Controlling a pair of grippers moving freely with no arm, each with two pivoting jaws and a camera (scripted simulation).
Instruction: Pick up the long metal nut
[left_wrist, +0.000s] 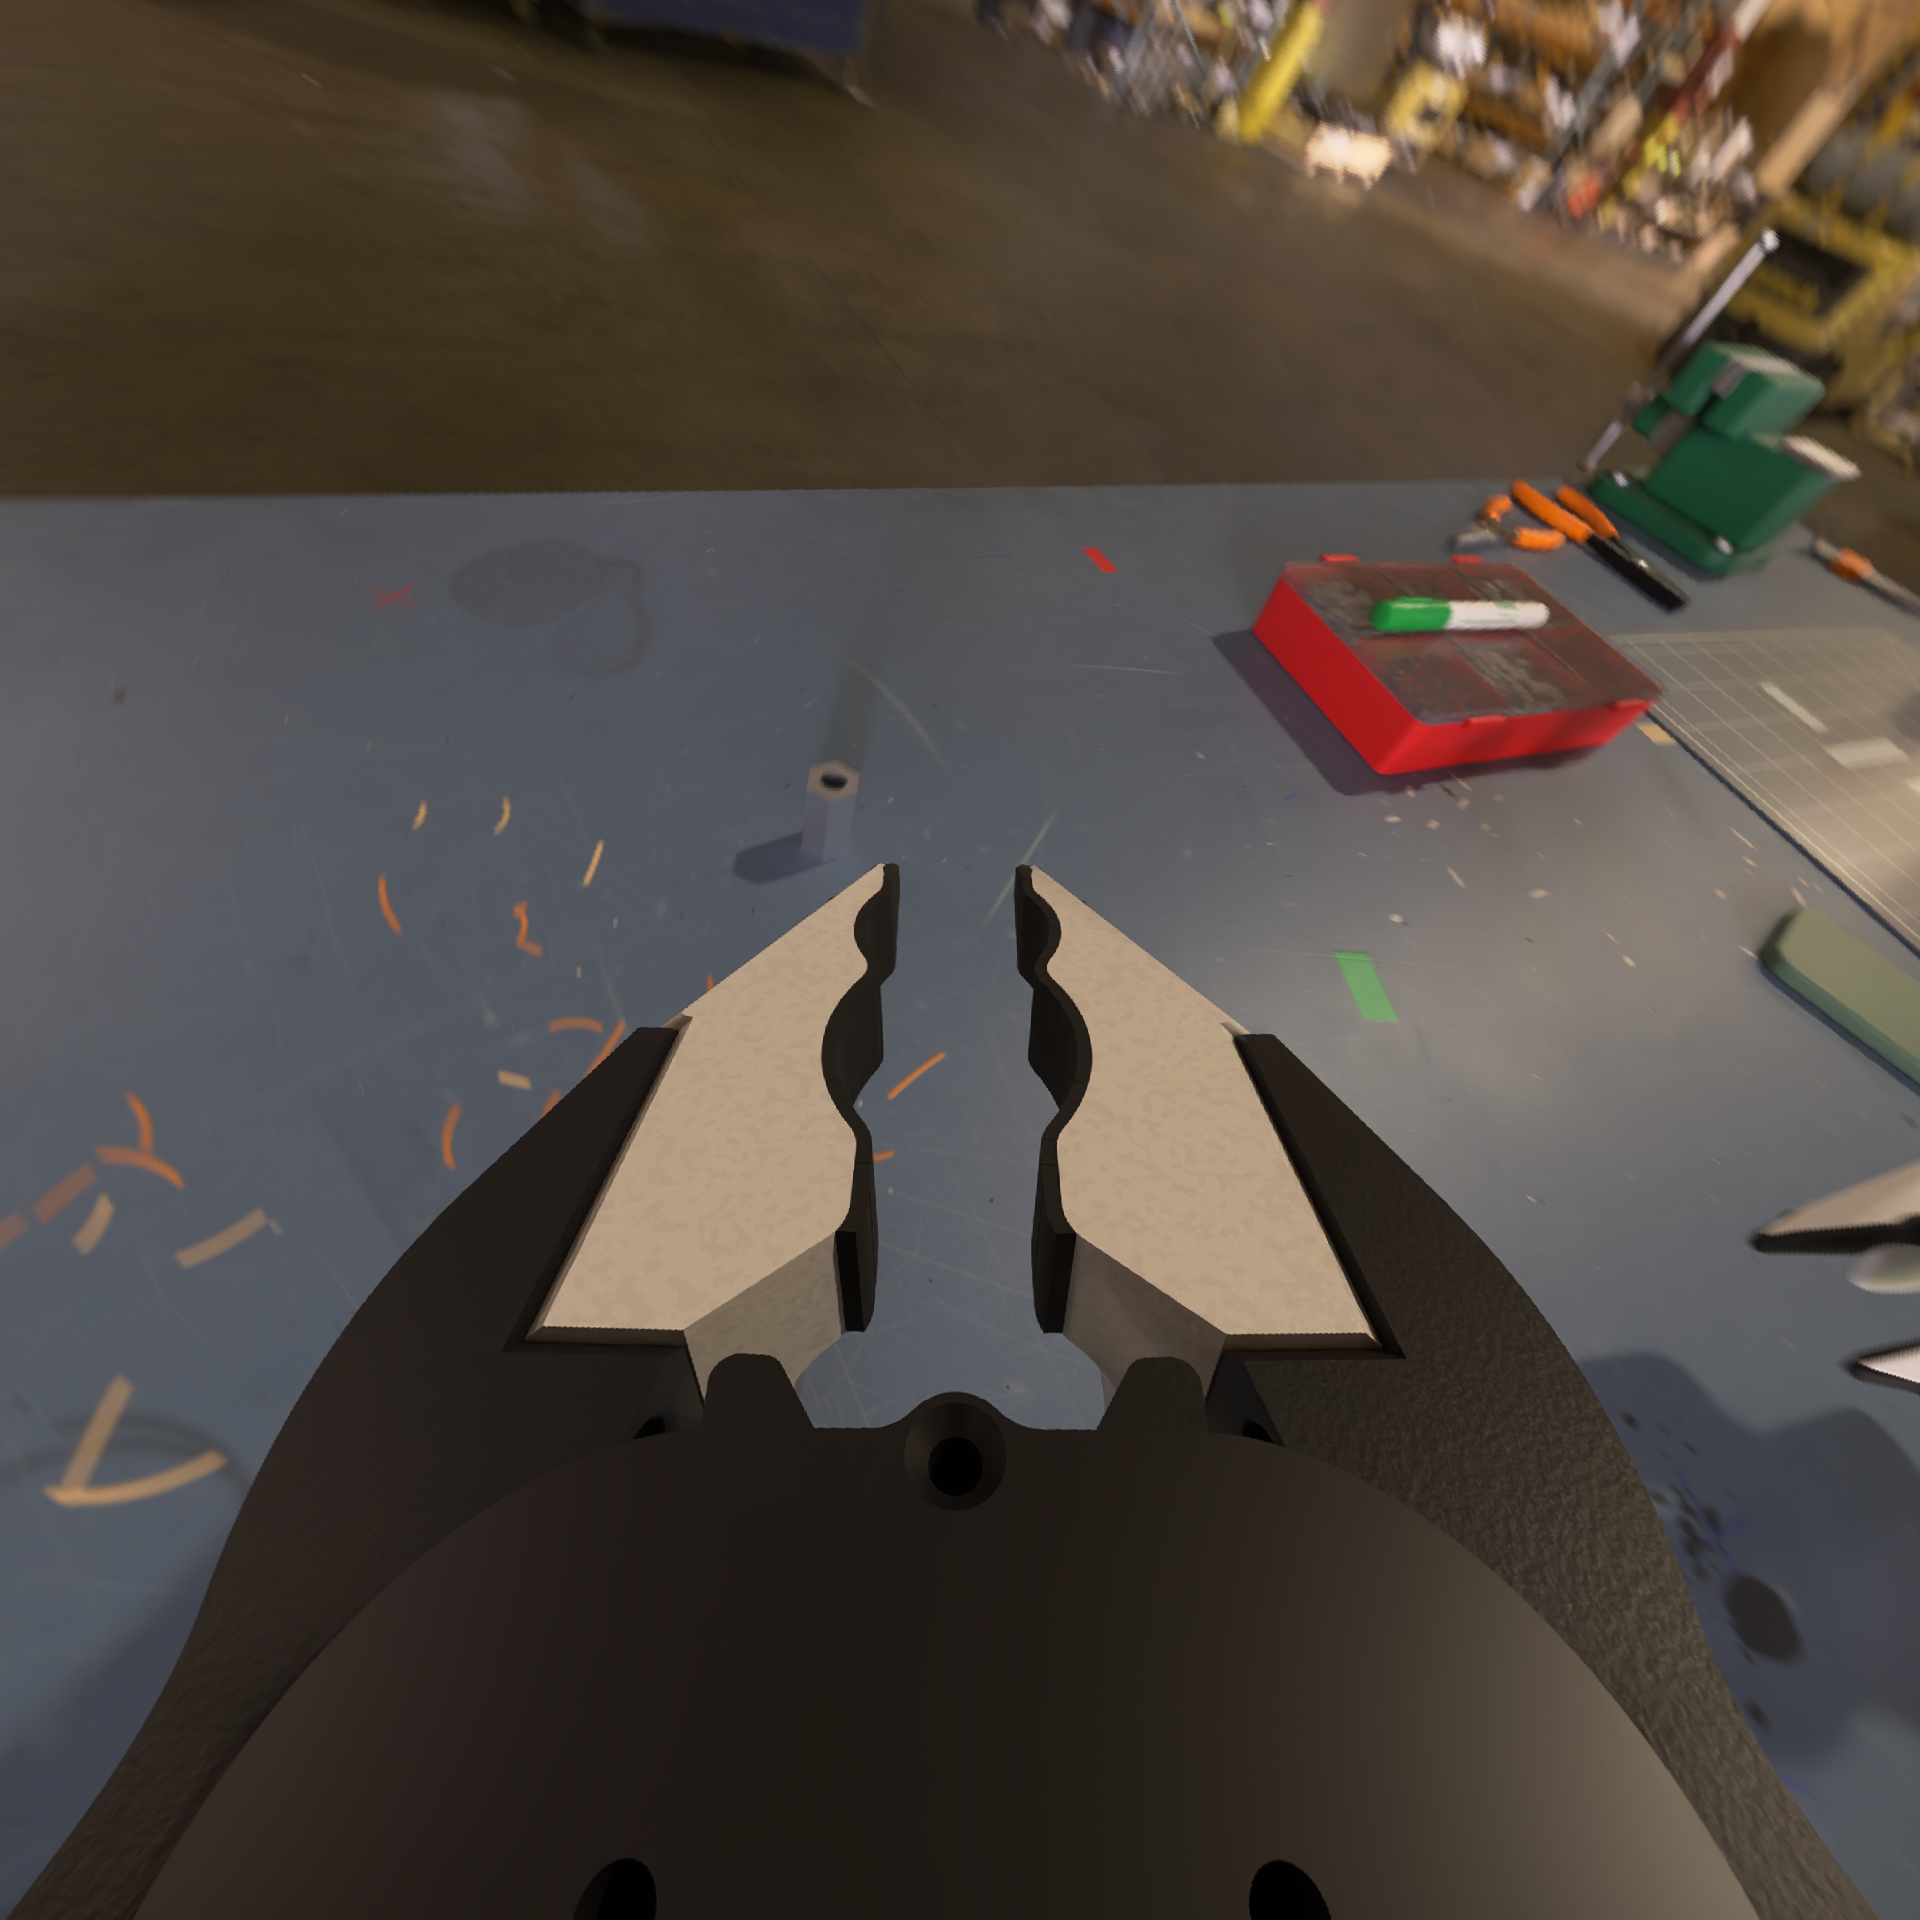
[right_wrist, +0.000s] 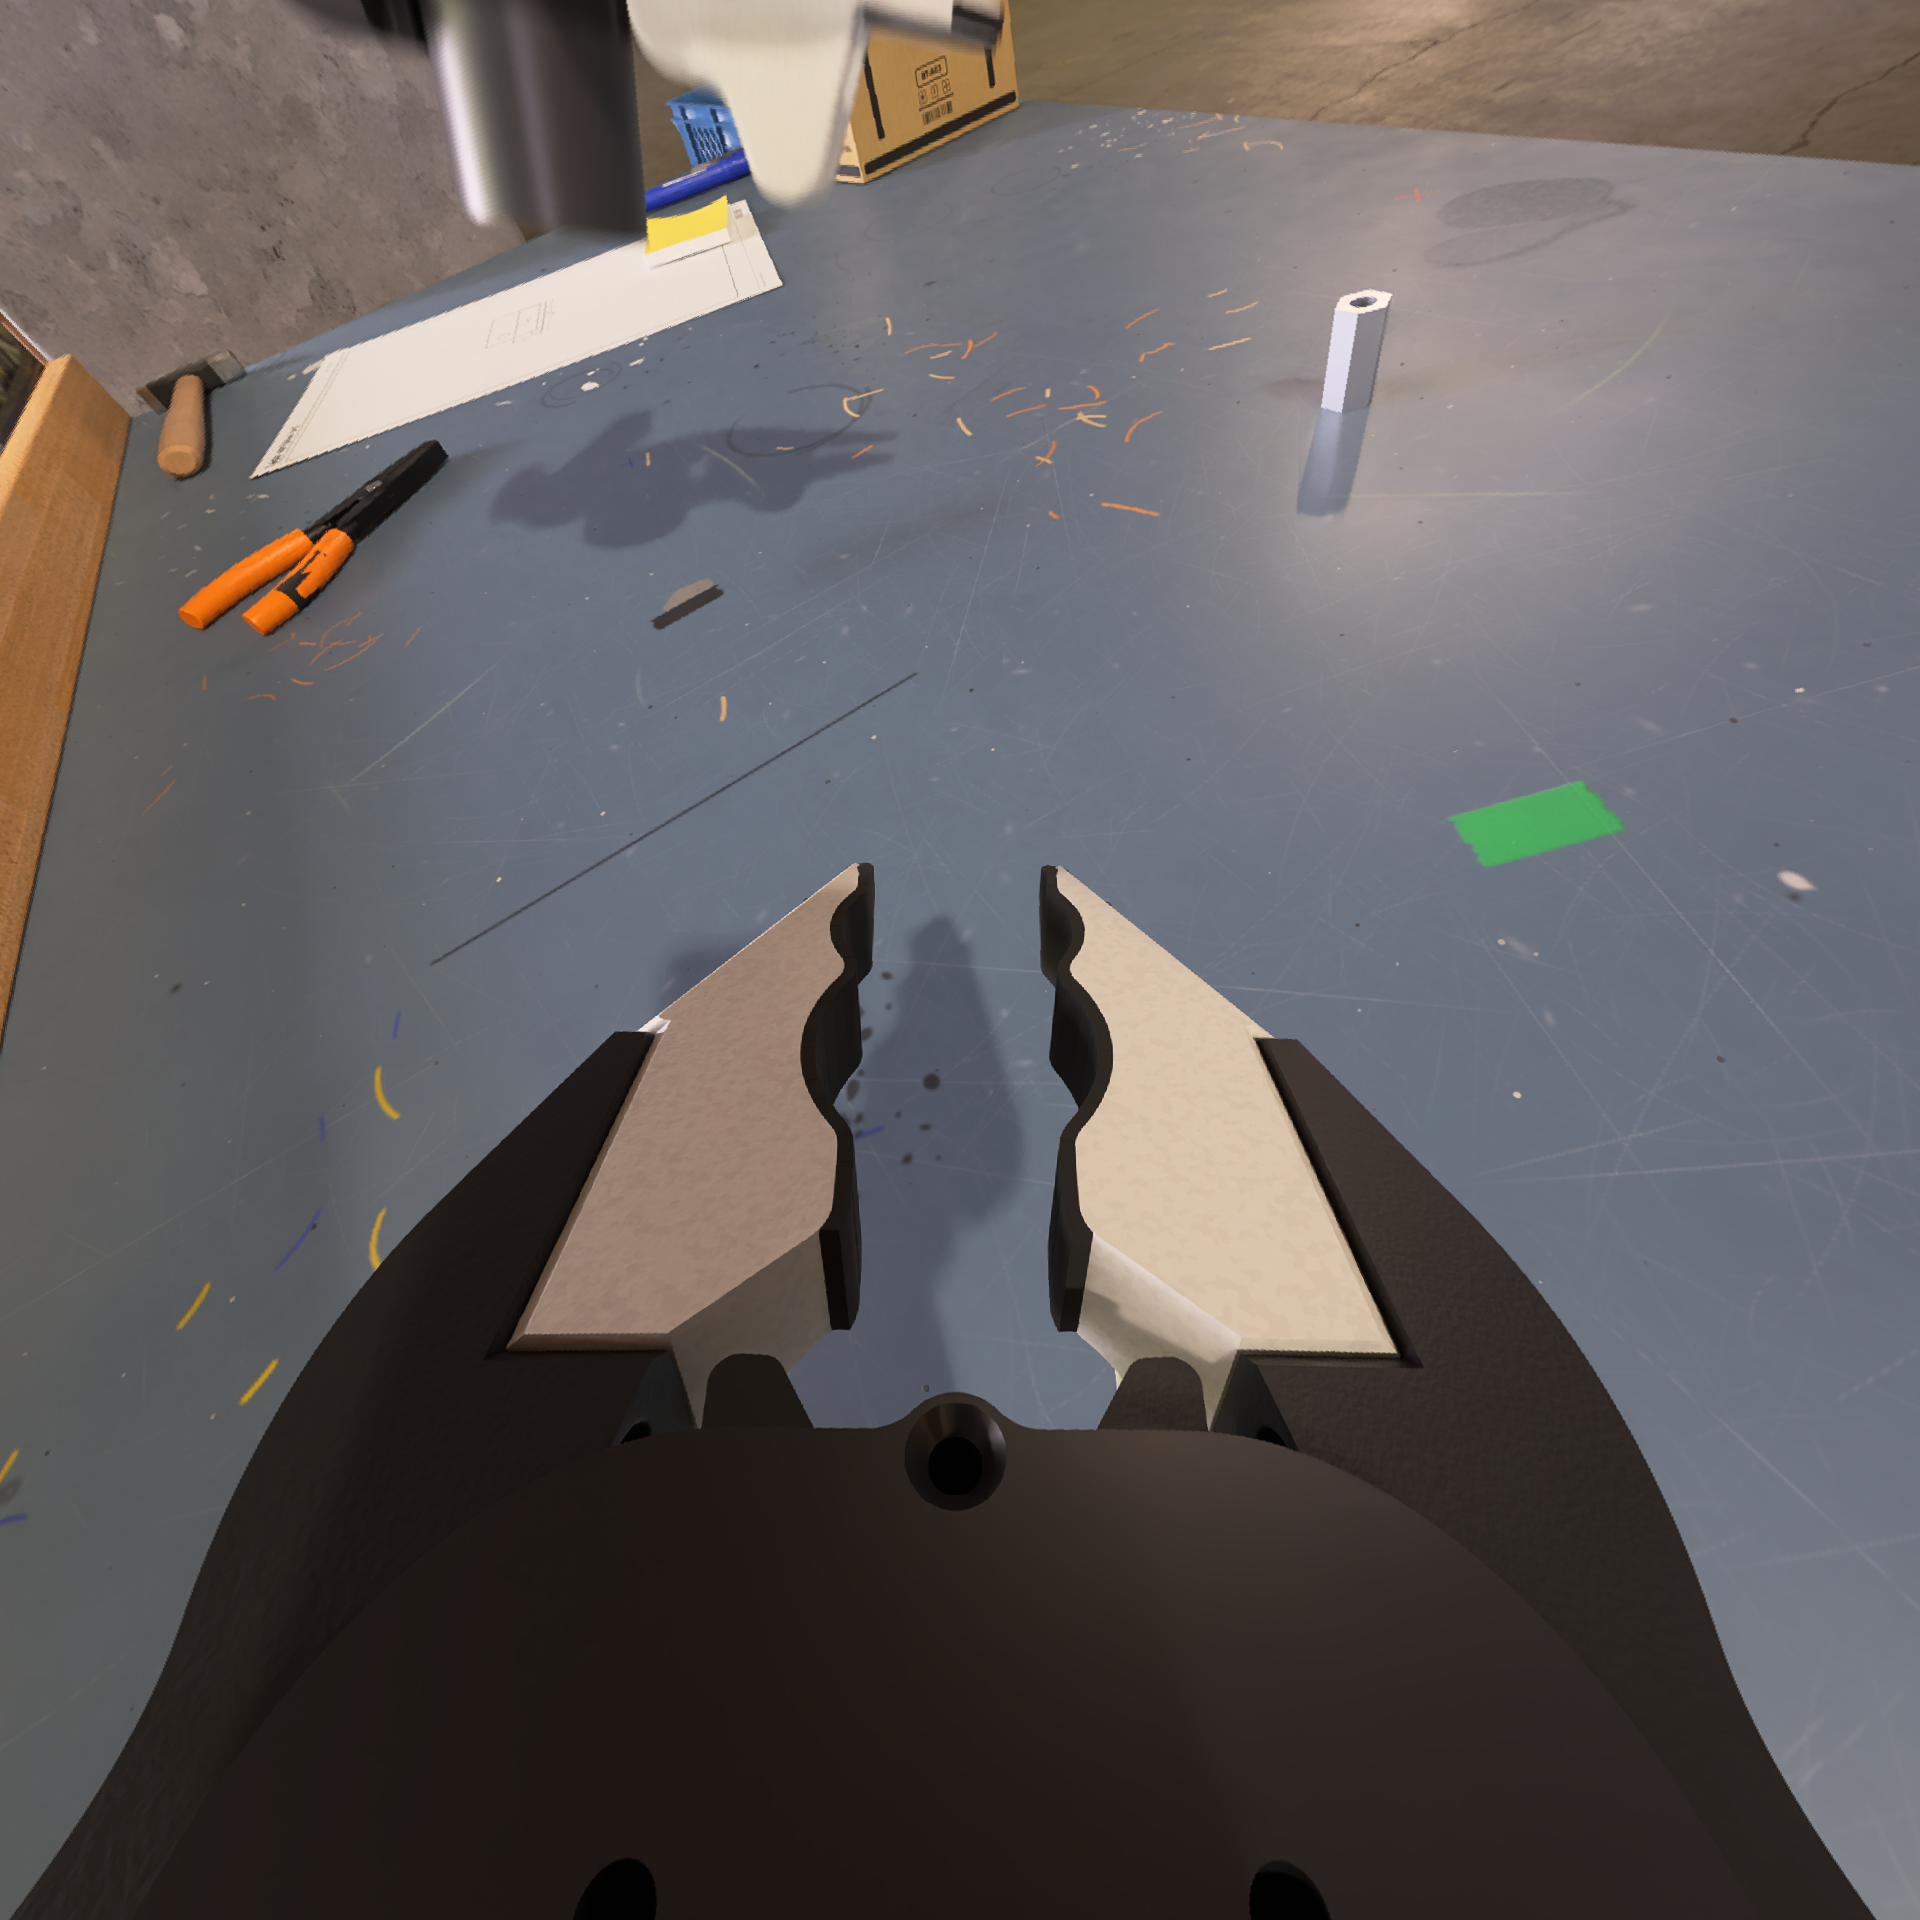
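The long metal nut (left_wrist: 829, 810) is a grey hexagonal tube standing upright on the blue table, just ahead and a little left of my left gripper (left_wrist: 957, 875). That gripper is open and empty, apart from the nut. In the right wrist view the nut (right_wrist: 1353, 351) stands far ahead to the right. My right gripper (right_wrist: 957, 875) is open and empty, low over the table. The right gripper's fingertips (left_wrist: 1839, 1216) show at the right edge of the left wrist view. The left gripper (right_wrist: 748, 94) shows blurred at the top of the right wrist view.
A red parts box (left_wrist: 1455, 675) with a green marker (left_wrist: 1460, 614) on it, a green vise (left_wrist: 1725, 462) and orange-handled tools (left_wrist: 1558, 514) lie far right. Orange pliers (right_wrist: 301, 551), a paper sheet (right_wrist: 520, 343), a hammer (right_wrist: 185, 416) and a cardboard box (right_wrist: 925, 104) lie left. Green tape (right_wrist: 1536, 823) marks the table.
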